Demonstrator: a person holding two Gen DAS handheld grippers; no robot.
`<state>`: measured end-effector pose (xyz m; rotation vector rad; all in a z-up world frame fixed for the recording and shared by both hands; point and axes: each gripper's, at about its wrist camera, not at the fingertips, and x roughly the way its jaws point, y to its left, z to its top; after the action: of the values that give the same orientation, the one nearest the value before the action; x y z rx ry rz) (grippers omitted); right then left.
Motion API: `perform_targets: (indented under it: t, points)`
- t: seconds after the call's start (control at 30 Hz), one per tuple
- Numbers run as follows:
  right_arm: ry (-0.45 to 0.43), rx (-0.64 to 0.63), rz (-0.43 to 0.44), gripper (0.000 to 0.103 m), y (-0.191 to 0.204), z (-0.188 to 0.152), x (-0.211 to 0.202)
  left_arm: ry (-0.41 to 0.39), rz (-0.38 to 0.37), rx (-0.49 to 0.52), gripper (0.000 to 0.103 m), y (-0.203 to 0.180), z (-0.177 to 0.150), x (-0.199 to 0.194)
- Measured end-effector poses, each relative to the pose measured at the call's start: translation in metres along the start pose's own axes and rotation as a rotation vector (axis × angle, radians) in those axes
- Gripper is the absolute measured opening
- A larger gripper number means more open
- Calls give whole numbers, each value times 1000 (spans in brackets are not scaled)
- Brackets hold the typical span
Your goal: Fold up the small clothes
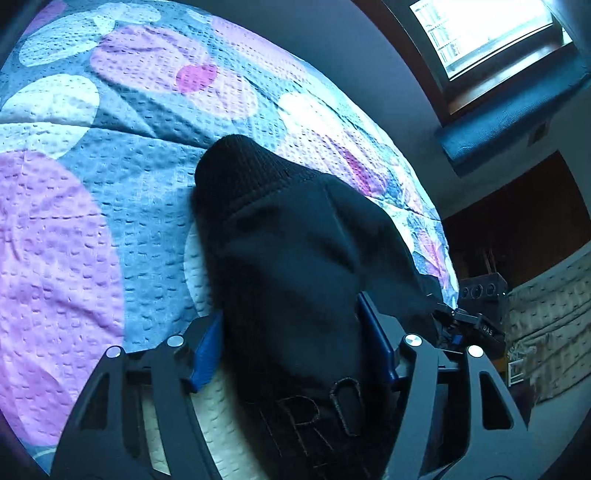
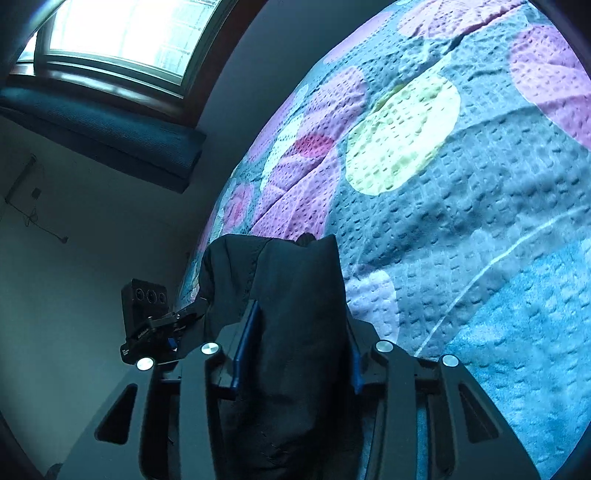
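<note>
Garment clamped between both hand-held grippers, left and right, long axis running forward from each, over bedspread.

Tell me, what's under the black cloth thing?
The black fabric garment hangs over the blue quilted bedspread with purple circles. Whatever lies directly beneath the cloth is covered.

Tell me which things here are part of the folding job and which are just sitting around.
Part of the job:
black garment
left gripper, shut on it
right gripper, shut on it
dotted bedspread it's being folded over

Just there:
window
blue window cushion
small black box beside the bed
</note>
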<state>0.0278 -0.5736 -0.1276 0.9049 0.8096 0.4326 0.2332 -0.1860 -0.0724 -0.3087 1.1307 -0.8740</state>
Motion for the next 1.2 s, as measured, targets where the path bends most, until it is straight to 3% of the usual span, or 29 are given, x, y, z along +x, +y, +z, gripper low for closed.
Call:
perform_targets:
  t: [0.33,1.2]
  points:
    - [-28,-4,27,37,-10,-8,-10,-31,18,30,64,-1,-4,-1]
    - [-54,-22,35,36,-10,-19,-15,-111,-22,67,66,1,-11,-1]
